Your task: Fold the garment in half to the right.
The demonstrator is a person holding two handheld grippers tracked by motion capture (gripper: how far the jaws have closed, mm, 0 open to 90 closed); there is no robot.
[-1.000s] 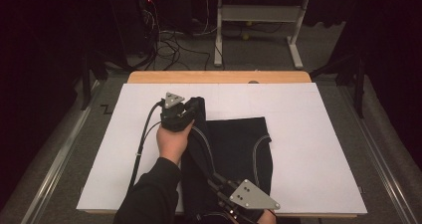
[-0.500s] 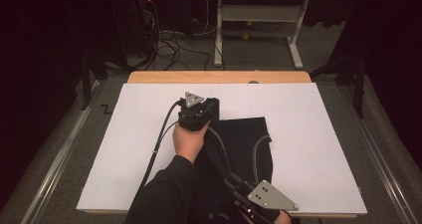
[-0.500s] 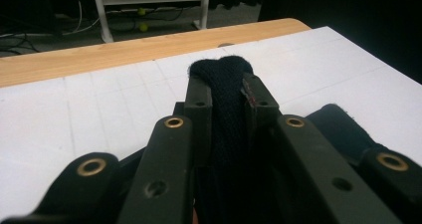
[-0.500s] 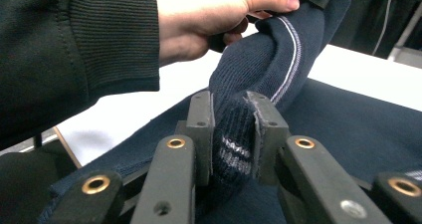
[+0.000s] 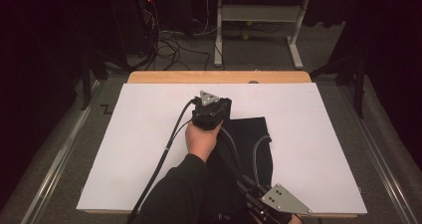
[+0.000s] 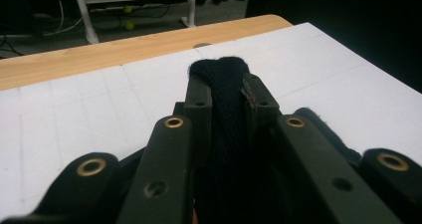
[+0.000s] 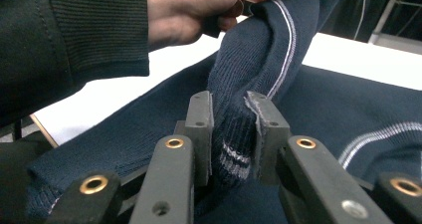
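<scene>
A dark navy knit sweater with thin white stripes lies on the white table cover. My left gripper hovers over the sweater's far edge, shut on a bunched fold of the knit, which bulges out past the jaw tips. At the table's near edge my right gripper is shut on a ribbed, striped stretch of the same sweater. In the right gripper view the held strip rises toward the person's left hand.
A bare wooden strip runs along the table's far edge. Beyond it stand a white-legged frame and loose cables on the floor. White cover lies bare to the left and right of the sweater.
My left gripper has carried its fold of sweater to the right across the table. My right gripper has also slid right along the near edge.
</scene>
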